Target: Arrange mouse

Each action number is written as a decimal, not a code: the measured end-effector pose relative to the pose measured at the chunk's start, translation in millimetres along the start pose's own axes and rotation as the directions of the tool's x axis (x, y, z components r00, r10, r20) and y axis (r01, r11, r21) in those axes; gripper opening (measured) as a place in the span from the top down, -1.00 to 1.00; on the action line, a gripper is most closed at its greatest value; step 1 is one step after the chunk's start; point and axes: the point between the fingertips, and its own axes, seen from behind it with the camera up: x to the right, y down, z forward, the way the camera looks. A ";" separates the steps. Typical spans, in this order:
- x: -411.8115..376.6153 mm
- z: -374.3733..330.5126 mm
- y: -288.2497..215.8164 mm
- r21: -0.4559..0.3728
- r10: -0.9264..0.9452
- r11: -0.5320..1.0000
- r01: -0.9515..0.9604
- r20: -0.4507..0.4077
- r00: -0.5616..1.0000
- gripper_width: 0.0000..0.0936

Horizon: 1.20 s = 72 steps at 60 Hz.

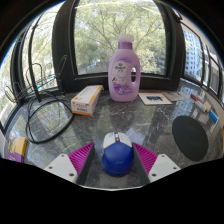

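A blue and white mouse [117, 154] sits on a marble table [160, 125] between the gripper [114, 156]'s spread fingers, with gaps either side. A purple detergent bottle [124, 71] stands beyond.

Blue-and-white mouse [117, 154] between tongs [114, 158]

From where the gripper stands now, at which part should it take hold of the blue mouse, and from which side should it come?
Probably the two long flanks of the blue mouse, approached straight ahead from its near end. It lies flat on the marble table, lengthwise between the open fingers of the gripper, a gap on each side. Its rounded top gives no grip; the narrow sides fit the pads.
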 end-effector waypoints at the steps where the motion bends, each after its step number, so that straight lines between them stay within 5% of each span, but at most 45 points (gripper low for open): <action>1: 1.5 1.8 -0.3 -0.001 -0.013 1.000 0.013 -0.010 1.000 -0.54; 6: -1.8 6.7 -3.5 0.006 -0.040 0.999 0.040 -0.005 0.999 -0.11; 24: -10.6 -1.6 -13.4 0.002 -0.075 0.997 0.075 0.094 0.993 0.26; 37: 12.7 -121.3 -194.9 0.364 -0.085 0.931 -0.009 0.243 0.966 0.26; 41: 57.0 -164.1 -253.0 0.483 -0.062 0.873 -0.065 0.242 0.968 0.27; 46: 125.2 -171.9 -271.6 0.515 -0.040 0.855 -0.067 0.194 0.980 0.27; 51: 187.9 -137.9 -244.7 0.440 -0.008 0.896 -0.055 0.140 0.990 0.27; 60: 258.9 -55.9 -125.2 0.197 0.012 0.980 -0.023 0.058 0.998 0.26; 72: 274.3 -6.0 -30.7 -0.001 0.018 1.000 -0.018 0.070 0.997 0.11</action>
